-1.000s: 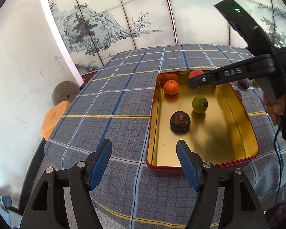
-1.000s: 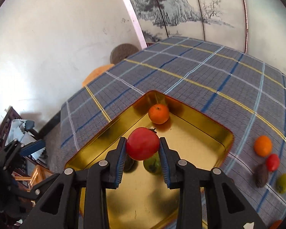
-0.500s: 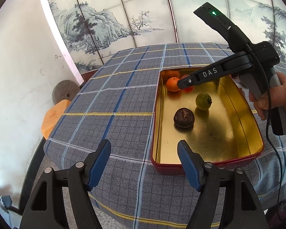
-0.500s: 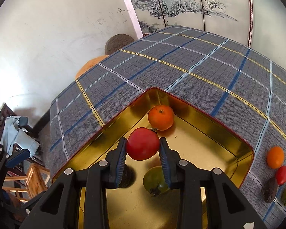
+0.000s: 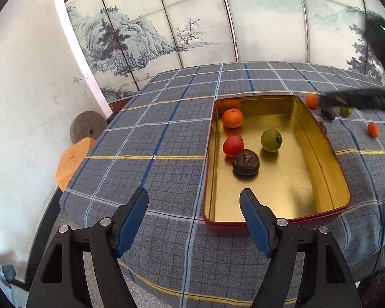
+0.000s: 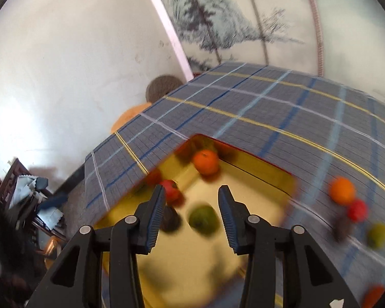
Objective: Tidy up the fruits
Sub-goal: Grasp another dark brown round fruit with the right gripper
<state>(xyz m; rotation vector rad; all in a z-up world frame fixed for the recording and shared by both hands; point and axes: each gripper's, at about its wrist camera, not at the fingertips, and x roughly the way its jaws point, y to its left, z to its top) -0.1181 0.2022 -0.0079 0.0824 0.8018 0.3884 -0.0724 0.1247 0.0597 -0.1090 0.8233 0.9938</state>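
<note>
- Your right gripper has nothing in it. Its jaws have just been opening, and the blue pads stand apart with only air between them, above the tin.
- The red fruit sits on the gold floor of the tin, near the left wall. It's just beside the dark wrinkly fruit, maybe touching it, hard to say.
- Also in the tin: an orange up in the far left corner and a green fruit around the middle, apart from the others.
- Your left gripper hangs over the near edge of the table with its fingers spread wide, holding nothing. The right one of the two fingers lines up over the tin's near left corner, though I can't tell if it's touching the rim.
- More fruit waits on the checked tablecloth, past the tin's right side: a second orange, a dark one, a green one, and a small orange one further right.
- The right wrist view is pretty smeared, but you can still pick out that loose bunch on the cloth, with a red one just beside the orange.
- From the left camera your right gripper is only a dark blurry bar at the right edge, above the loose fruit.
- A painted folding screen stands behind the table.
</note>
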